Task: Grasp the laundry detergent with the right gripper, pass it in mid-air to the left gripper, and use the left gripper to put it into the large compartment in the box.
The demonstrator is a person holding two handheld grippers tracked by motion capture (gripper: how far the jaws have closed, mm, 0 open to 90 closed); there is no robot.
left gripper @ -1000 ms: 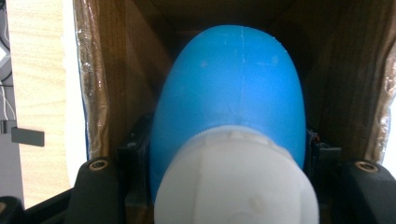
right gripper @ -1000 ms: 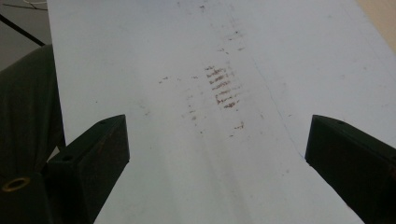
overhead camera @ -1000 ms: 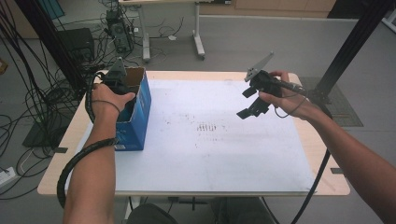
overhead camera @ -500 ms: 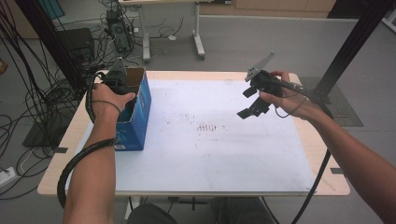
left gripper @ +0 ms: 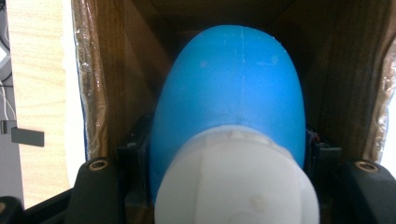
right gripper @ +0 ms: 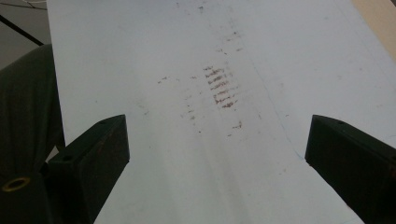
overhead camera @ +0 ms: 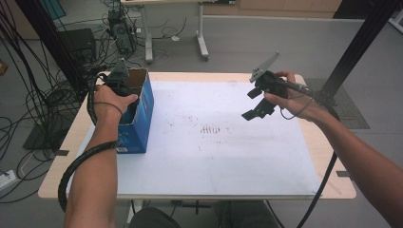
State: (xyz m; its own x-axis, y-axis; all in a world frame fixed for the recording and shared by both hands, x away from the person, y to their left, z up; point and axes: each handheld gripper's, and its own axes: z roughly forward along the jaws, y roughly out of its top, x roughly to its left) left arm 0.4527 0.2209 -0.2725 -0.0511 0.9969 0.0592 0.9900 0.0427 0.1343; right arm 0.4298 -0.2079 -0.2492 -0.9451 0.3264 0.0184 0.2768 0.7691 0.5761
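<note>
On the left side of the table (overhead camera: 328, 156) stands a blue cardboard box (overhead camera: 140, 124). It is open at the top, and its inside walls are plain brown card. My left hand (overhead camera: 111, 99) is bent over the top of the box, and my left gripper (overhead camera: 119, 81) points down into it. My arm comes up from the bottom edge, with a black ribbed cable curling around it.

In the left gripper view, my jaws are closed on a smooth, round, egg-shaped thing. It is a blue bottle (left gripper: 231, 93) with a white cap (left gripper: 238, 179). The blue part looks shiny and has a thin line running up its middle. The cap is dull white and round, and it is nearest the camera. The bottle is inside the box, with the brown walls close on both sides. The box edge is covered in crinkly clear tape.

A big white sheet (overhead camera: 223, 161) covers most of the wooden table. It is flat and smooth, with small brown smudges (overhead camera: 209, 129) in short rows near its middle.

On the right, my right hand (overhead camera: 294, 97) holds my right gripper (overhead camera: 259, 107) up in the air above the sheet, well apart from the box. It tilts down toward the smudges. Its two black, blocky jaws are wide open with nothing between them. A grey three-cornered plate sticks up on top of it.
</note>
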